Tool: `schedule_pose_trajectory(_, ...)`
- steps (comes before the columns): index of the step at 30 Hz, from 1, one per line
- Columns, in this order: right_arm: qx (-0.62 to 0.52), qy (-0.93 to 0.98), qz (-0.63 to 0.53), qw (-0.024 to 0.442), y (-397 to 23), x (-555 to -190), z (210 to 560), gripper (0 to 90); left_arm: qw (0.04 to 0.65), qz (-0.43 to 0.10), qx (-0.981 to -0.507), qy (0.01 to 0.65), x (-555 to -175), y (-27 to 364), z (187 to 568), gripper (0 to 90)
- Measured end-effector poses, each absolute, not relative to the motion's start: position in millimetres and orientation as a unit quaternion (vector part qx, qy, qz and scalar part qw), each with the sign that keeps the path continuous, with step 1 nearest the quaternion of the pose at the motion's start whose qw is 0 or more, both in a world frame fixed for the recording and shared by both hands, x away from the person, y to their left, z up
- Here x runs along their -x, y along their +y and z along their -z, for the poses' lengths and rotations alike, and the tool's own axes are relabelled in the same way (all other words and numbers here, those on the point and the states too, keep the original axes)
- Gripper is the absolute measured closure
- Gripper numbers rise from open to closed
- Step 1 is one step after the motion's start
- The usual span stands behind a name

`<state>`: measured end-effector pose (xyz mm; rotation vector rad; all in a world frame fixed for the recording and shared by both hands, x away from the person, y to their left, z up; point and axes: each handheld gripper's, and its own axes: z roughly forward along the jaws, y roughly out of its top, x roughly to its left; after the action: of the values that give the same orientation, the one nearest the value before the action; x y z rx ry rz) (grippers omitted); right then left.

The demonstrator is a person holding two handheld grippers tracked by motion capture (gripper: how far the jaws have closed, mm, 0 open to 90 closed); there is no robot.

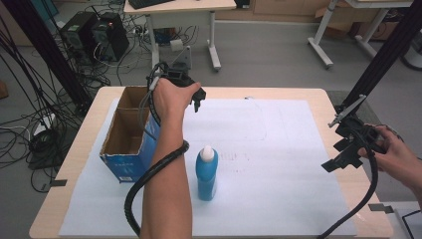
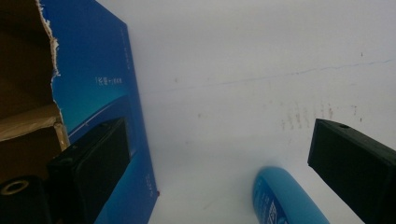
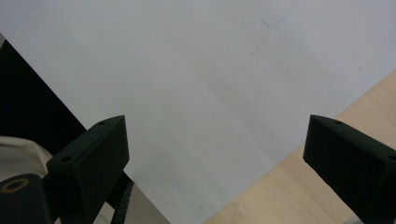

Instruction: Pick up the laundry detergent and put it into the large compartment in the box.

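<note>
So the left claw is up in the upper middle of the high view, hanging just past the open blue cardboard box, jaws spread wide with nothing between them. In the left gripper view you can see the box's blue side at the left and the blue bottle poking in at the bottom. That bottle stands upright on the white sheet, center of the tabletop, just right of the box. Right claw sits over the sheet's right edge, jaws wide apart too, empty.
</note>
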<state>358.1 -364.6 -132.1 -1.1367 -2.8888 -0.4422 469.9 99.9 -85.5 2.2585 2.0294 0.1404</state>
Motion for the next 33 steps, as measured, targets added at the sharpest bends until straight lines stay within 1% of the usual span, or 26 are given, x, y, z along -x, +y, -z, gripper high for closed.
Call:
schedule_pose_trajectory(15, 0.363, -0.921, 0.142, 0.004, -363.3, -356.1, 131.0, 6.6, 0.061, -0.051, -0.744, 0.664, -448.1, 99.0, 64.8, 5.8)
schedule_pose_trajectory(19, 0.363, -0.921, 0.142, 0.004, -363.3, -355.0, 130.2, 6.6, 0.062, -0.053, -0.749, 0.657, -440.3, 93.1, 58.8, 5.8)
schedule_pose_trajectory(28, 0.364, -0.92, 0.145, -0.005, -364.6, -343.6, 123.7, 6.6, 0.075, -0.063, -0.758, 0.645, -410.1, 79.3, 35.4, 5.7)
schedule_pose_trajectory(33, 0.364, -0.92, 0.148, -0.008, -365.9, -337.7, 120.6, 6.6, 0.08, -0.066, -0.76, 0.641, -397.0, 74.1, 28.8, 5.7)
